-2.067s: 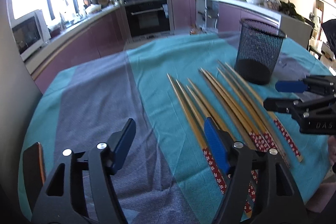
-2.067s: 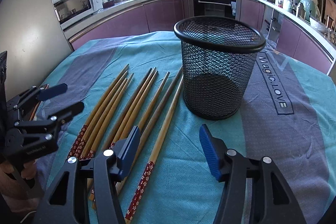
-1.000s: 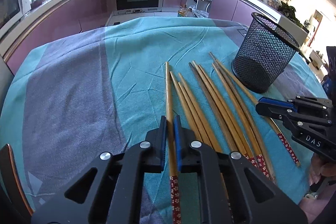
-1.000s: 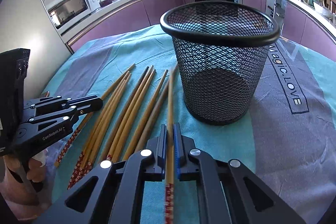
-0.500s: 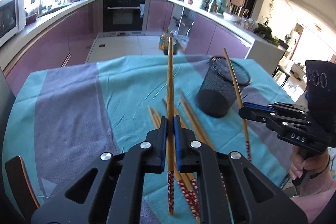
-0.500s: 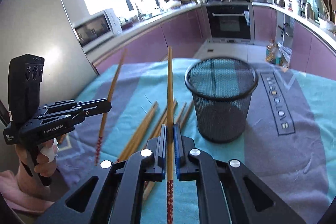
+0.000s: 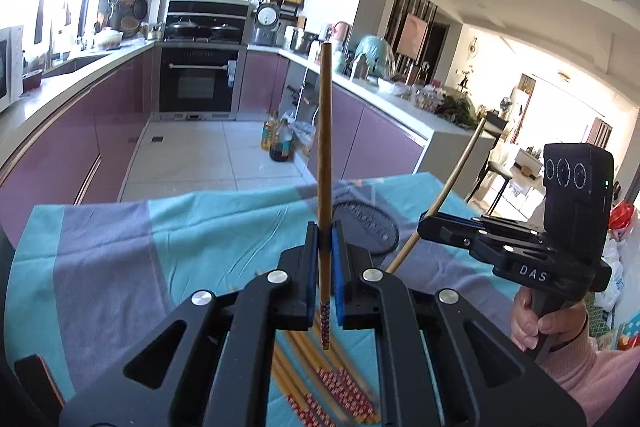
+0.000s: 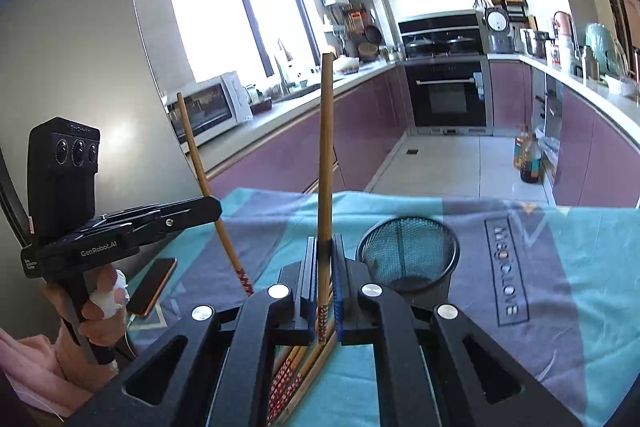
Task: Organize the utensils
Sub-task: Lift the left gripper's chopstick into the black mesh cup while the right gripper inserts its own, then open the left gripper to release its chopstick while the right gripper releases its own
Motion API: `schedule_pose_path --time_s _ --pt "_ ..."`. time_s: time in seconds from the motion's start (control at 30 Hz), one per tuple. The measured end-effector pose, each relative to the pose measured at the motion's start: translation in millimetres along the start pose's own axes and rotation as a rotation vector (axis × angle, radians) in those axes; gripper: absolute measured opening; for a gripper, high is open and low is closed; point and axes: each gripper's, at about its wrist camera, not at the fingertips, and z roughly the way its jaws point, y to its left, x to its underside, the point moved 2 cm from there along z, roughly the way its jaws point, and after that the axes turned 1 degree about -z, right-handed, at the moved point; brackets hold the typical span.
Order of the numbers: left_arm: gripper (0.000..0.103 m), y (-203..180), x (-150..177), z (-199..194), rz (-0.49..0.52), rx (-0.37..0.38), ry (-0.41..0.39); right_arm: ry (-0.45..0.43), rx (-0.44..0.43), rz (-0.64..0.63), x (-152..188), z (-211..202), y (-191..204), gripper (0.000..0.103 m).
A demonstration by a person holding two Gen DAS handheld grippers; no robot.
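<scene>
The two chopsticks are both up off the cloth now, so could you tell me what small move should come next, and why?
Probably carry the right gripper over the mesh cup: its chopstick is clamped, the cup stands open just beside it, and more chopsticks wait on the cloth.

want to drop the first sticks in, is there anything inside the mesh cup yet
In the right wrist view, the mesh cup shows only dark mesh wall and part of its floor, no chopsticks. Its near rim and the right gripper cover the rest of the bottom, so that part cannot be checked.
</scene>
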Motion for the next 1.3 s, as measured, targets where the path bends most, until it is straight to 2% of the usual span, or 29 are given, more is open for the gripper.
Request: schedule_pose_path --time_s 0.27,0.5,0.63,0.97,1.07,1.3 --pt "0.007 -32.8 -49.7 5.6 0.001 0.067 -0.101 -0.085 0.033 -0.031 -40.3 -15.6 -11.7 0.006" --pt "0.007 -57.5 -68.9 30.3 0.019 0.053 -0.127 -0.099 0.113 -0.048 -53.9 -4.1 -30.0 0.006" --pt "0.007 -67.8 -62.1 50.5 0.028 0.033 -0.092 -0.043 0.129 -0.036 -47.3 13.0 -42.2 0.006" --pt "0.007 -70.1 -17.1 103.9 0.069 0.012 0.081 0.152 0.126 -0.023 -22.6 55.5 -51.3 0.006" --pt "0.007 -63.9 -8.0 118.7 0.07 0.003 0.107 0.184 0.13 -0.024 -19.6 65.0 -51.7 0.006" --pt "0.008 -55.2 -4.0 136.0 0.056 -0.024 0.135 0.197 0.14 -0.003 -19.1 77.0 -55.5 0.007"
